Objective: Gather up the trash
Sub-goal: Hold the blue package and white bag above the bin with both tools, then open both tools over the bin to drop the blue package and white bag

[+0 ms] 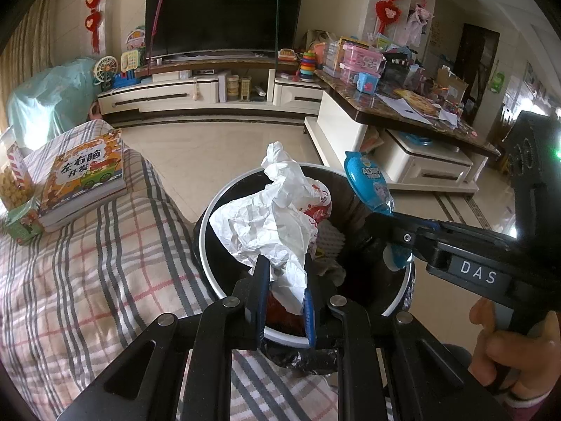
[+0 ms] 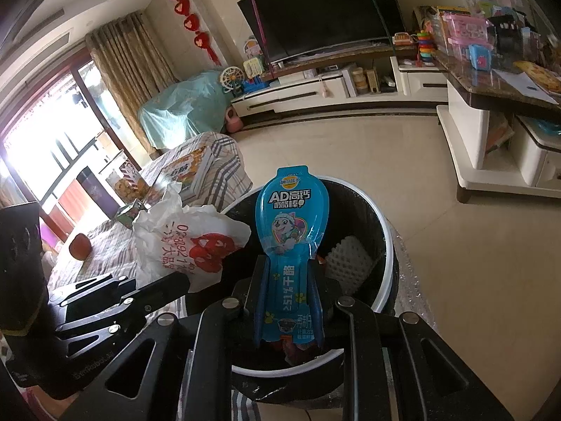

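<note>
A round black trash bin with a white rim stands beside the sofa; it also shows in the right wrist view. My left gripper is shut on a crumpled white plastic bag with red print, held over the bin's opening; the bag also shows in the right wrist view. My right gripper is shut on a blue cheese-stick wrapper, upright over the bin. The wrapper also shows in the left wrist view, to the right of the bag. White foam netting lies inside the bin.
A sofa with a plaid cover lies left of the bin, with a children's book, a snack bag and a small green box on it. A cluttered coffee table stands at right, a TV stand behind.
</note>
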A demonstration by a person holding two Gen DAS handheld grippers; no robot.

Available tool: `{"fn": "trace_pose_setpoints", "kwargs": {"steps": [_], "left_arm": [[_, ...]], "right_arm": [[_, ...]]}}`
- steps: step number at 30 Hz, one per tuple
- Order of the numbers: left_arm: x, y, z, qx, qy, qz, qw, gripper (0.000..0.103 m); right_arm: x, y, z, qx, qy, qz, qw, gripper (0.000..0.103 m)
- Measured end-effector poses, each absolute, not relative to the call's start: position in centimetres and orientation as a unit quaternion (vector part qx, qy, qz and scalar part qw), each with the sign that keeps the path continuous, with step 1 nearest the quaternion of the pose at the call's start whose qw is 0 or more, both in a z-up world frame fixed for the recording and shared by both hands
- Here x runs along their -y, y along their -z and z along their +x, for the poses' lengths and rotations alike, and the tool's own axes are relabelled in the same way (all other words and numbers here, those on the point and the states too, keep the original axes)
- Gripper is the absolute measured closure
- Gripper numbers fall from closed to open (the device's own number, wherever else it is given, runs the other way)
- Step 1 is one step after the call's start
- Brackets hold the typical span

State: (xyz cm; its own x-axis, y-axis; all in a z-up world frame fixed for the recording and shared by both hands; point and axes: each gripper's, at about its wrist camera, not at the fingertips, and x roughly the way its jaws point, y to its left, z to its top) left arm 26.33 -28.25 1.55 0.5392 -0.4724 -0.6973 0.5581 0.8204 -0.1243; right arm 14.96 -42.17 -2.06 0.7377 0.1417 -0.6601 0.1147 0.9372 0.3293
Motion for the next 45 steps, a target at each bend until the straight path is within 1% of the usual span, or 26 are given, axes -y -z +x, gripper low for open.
{"fn": "trace_pose_setpoints", "kwargs": {"steps": [39, 41, 45], "left_arm": [[29.6, -0.9, 27.6, -0.396, 0.291, 0.06, 0.869, 0.087], [29.6, -1.1, 27.4, -0.395, 0.291, 0.06, 0.869, 0.083], [29.2, -1.6, 27.0, -0.388, 0.29, 0.059, 0.873, 0.08]], "right_arm": [[42.6, 2.8, 16.5, -0.379, 0.0, 0.181, 0.908, 0.081], [42.6, 2.8, 16.7, -0.379, -0.002, 0.181, 0.907, 0.078], [42.6, 2.6, 16.8, -0.377, 0.001, 0.183, 0.908, 0.078]]}}
